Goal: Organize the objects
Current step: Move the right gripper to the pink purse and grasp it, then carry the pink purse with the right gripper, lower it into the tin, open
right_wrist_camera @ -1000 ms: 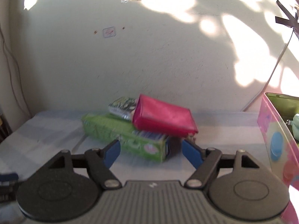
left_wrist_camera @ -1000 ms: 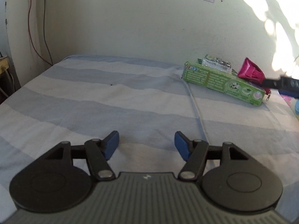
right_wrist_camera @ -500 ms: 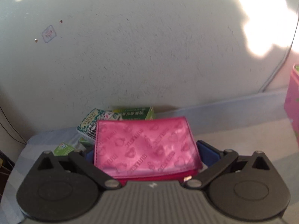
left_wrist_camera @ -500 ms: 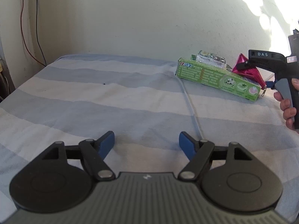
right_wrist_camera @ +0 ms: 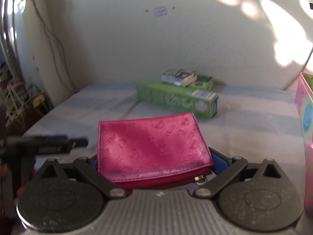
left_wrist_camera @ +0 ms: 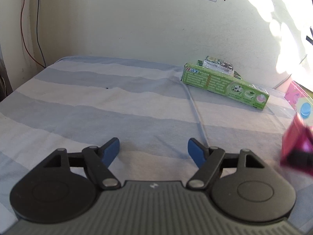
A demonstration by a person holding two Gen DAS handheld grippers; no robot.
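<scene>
We are mid-carry: our right gripper [right_wrist_camera: 154, 160] has its jaws spread wide, clamped on the pink wallet [right_wrist_camera: 152, 146], lifted just in front of the green box [right_wrist_camera: 177, 98]. Our left gripper [left_wrist_camera: 153, 149] hovers half-open, empty. Next, we likely need a drop spot.

A lived-in home bedroom: a bed under a blue-and-cream striped cotton sheet [left_wrist_camera: 97, 105] pushed against a scuffed, cream plaster wall [left_wrist_camera: 137, 19] dappled with sunlight. Loose red and black cables [left_wrist_camera: 29, 29] hang in the corner. A green cardboard toothpaste box [left_wrist_camera: 225, 84] lies on the sheet beside a pink patterned storage box [right_wrist_camera: 305, 117].
</scene>
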